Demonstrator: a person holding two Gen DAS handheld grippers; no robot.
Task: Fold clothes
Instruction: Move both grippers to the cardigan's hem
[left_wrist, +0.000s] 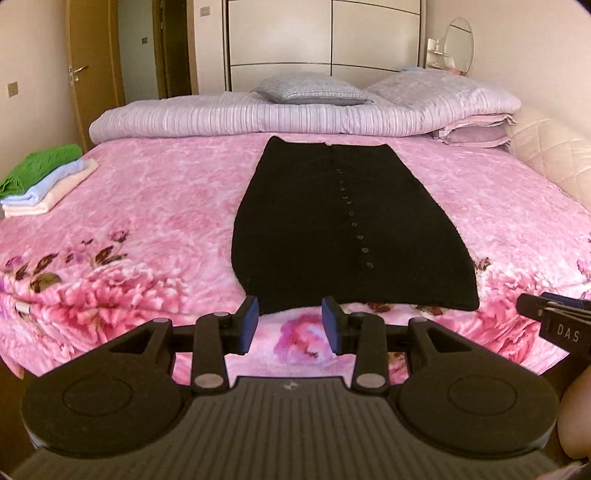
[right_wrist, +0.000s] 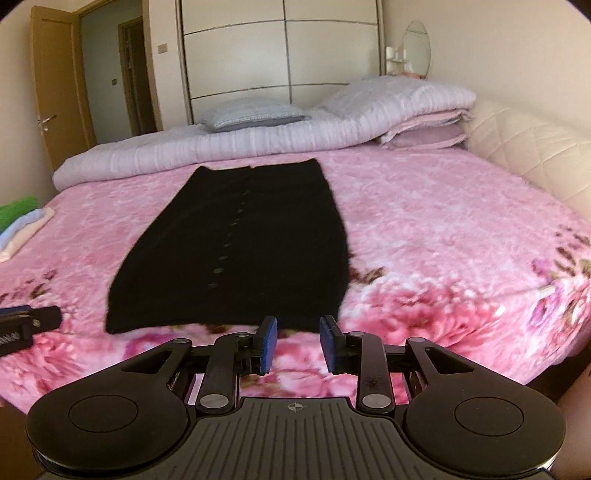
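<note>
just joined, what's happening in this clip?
A person holds two handheld grippers over a bed with a pink floral blanket. A black buttoned skirt lies flat on it, not yet folded. The left gripper and right gripper both hover at the skirt's near hem, jaws open, holding nothing. A stack of folded clothes sits at the bed's left edge.
</note>
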